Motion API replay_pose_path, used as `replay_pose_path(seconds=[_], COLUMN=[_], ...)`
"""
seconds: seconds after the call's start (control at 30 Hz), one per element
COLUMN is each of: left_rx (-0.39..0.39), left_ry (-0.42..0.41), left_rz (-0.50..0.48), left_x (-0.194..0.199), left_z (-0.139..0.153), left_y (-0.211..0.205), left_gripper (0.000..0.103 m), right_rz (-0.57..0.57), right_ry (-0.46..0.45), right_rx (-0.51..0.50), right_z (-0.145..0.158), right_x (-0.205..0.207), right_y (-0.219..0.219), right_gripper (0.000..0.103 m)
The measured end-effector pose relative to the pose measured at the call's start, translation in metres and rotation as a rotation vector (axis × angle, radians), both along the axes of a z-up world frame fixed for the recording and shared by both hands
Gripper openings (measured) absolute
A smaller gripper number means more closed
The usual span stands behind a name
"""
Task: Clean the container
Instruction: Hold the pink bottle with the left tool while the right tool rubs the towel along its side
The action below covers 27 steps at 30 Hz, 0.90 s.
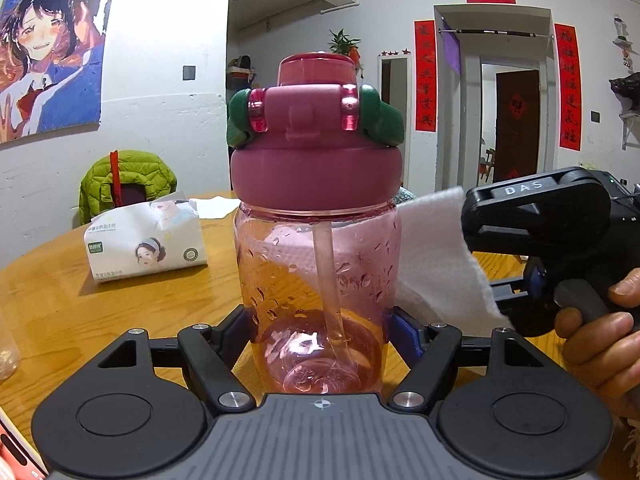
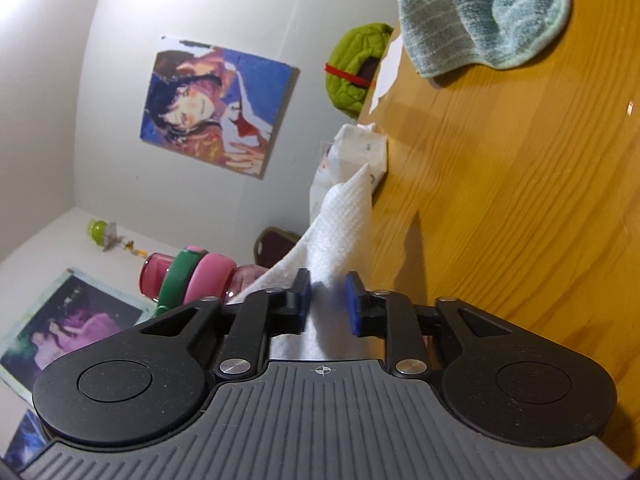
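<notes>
A clear pink bottle (image 1: 320, 280) with a pink lid (image 1: 316, 176), a green strap and an inner straw stands upright on the wooden table (image 1: 60, 300). Droplets cling to its wall. My left gripper (image 1: 320, 328) is shut on its lower body, a blue pad on each side. A white paper towel (image 1: 436, 252) lies against the bottle's right and far side. My right gripper (image 2: 329, 300) is shut on that paper towel (image 2: 340, 232). In the right wrist view, which is rolled sideways, the bottle's lid (image 2: 208, 276) shows left of the towel.
A tissue pack (image 1: 144, 240) lies on the table's left, and a green jacket (image 1: 128, 184) hangs on a chair behind it. A teal cloth (image 2: 480, 12) lies farther across the table. A person's hand (image 1: 600, 336) grips the right gripper's trigger at the right.
</notes>
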<state>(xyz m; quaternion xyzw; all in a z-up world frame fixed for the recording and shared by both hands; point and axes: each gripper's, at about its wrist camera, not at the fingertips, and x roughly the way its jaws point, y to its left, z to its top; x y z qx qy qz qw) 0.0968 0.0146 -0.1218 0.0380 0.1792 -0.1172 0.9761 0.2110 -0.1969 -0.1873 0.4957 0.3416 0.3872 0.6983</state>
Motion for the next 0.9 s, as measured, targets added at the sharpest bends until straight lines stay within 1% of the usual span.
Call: replay_pose_path(seconds=[0.1, 0.2, 0.27, 0.33, 0.37, 0.67, 0.8, 0.9], left_rx=[0.002, 0.007, 0.009, 0.011, 0.013, 0.039, 0.045, 0.059], left_ry=[0.000, 0.000, 0.001, 0.001, 0.001, 0.003, 0.021, 0.066], left_rz=[0.001, 0.004, 0.005, 0.006, 0.006, 0.021, 0.047, 0.054], left_x=[-0.0008, 0.0004, 0.0008, 0.0011, 0.0014, 0.0024, -0.0002, -0.0028], left_z=[-0.0002, -0.0005, -0.0005, -0.0005, -0.0006, -0.0005, 0.0018, -0.0004], left_y=[-0.0006, 0.0005, 0.0006, 0.0008, 0.0009, -0.0024, -0.0047, -0.0071], left_gripper=[0.071, 0.071, 0.071, 0.071, 0.071, 0.072, 0.072, 0.080], right_rz=[-0.002, -0.005, 0.000, 0.003, 0.004, -0.002, -0.006, -0.008], right_ry=[0.007, -0.001, -0.006, -0.012, -0.015, -0.025, -0.035, -0.043], right_rx=[0.006, 0.007, 0.021, 0.035, 0.042, 0.023, -0.012, -0.029], right_z=[-0.0015, -0.0019, -0.0027, -0.0028, -0.0028, -0.0012, 0.0007, 0.0018], right_x=[-0.0001, 0.0002, 0.0009, 0.0012, 0.0013, -0.0014, -0.0021, -0.0028], right_y=[0.0001, 0.0009, 0.0004, 0.0007, 0.0010, 0.0006, 0.0016, 0.0023], right_gripper=[0.032, 0.030, 0.025, 0.017, 0.016, 0.017, 0.016, 0.016])
